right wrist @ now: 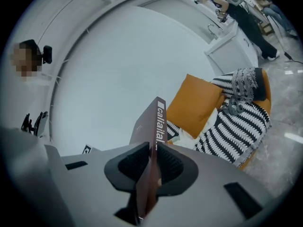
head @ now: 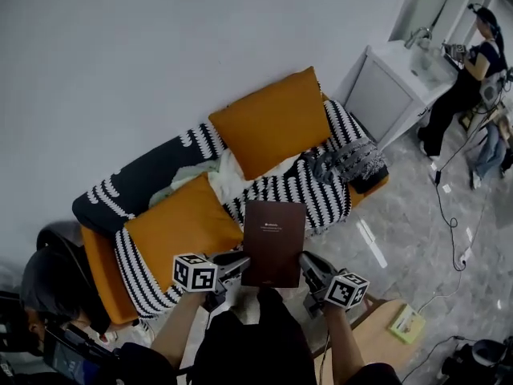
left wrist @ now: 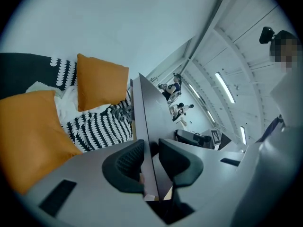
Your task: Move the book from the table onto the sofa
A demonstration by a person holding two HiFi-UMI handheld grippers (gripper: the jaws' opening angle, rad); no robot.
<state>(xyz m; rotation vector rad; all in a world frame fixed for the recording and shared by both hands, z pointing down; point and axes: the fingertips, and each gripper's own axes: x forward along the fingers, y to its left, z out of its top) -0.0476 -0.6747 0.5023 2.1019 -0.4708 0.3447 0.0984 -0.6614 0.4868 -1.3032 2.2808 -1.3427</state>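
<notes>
- I've got the book [head: 273, 243] off the surface [head: 383, 337] and in the air, dark brown cover up, carried between both tools in front of me.
- My left tool [head: 235, 265] is clamped on the book's left edge. In the left gripper view the cover stands on edge between the two dark pads. The nearer pad sits flat on it, and the other looks closed on it too, though the angle is poor.
- My right tool [head: 309, 266] is clamped on the right edge. In the right gripper view both ribbed pads press on the book, and its spine with white lettering rises above them.
- From the head view, the book's far end overlaps the front edge of the sofa [head: 99, 273], over the black-and-white striped blanket [head: 314, 192]. I can't say if it hangs above the seat or just short of it.
- Two orange cushions lie on the sofa: the near cushion [head: 181, 226] just left of the book, the far cushion [head: 273, 120] against the backrest.
- The wooden surface is at my lower right, with a small yellow-green item [head: 407, 323] on it.
- A person [head: 471, 79] stands by a white cabinet [head: 386, 88], well apart, at upper right.
</notes>
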